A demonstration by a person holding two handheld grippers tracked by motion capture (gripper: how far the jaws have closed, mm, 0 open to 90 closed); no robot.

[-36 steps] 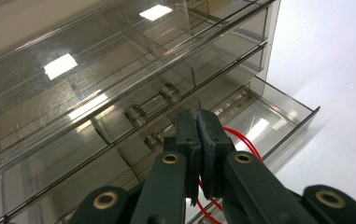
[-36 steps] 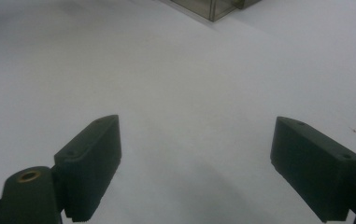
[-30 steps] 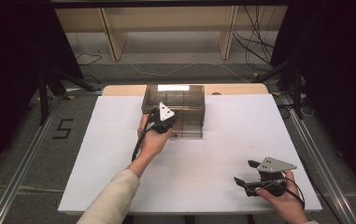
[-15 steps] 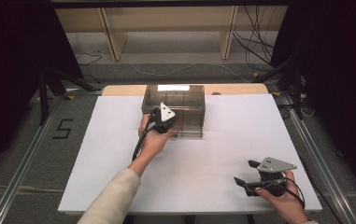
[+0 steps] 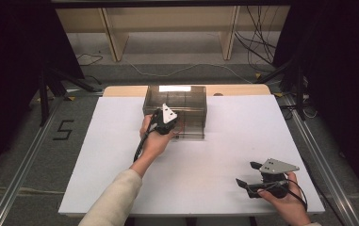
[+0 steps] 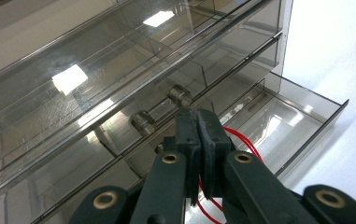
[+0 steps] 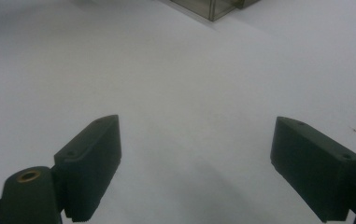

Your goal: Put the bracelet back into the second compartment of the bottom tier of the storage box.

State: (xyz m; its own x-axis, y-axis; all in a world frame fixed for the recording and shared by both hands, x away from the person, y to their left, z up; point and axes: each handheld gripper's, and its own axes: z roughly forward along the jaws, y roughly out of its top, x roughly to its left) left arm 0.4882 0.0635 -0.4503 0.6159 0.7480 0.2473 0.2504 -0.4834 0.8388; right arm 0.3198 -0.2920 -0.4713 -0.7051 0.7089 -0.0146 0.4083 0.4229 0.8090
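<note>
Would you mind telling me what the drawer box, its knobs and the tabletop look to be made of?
The drawer box looks like smoky clear plastic, probably acrylic: glossy, with lamp glare, and its dividers show through the walls. The knobs seem to be the same clear plastic, round and shiny. The tabletop looks like a matte white board or sheet with no glare; which material it is stays open.
</note>
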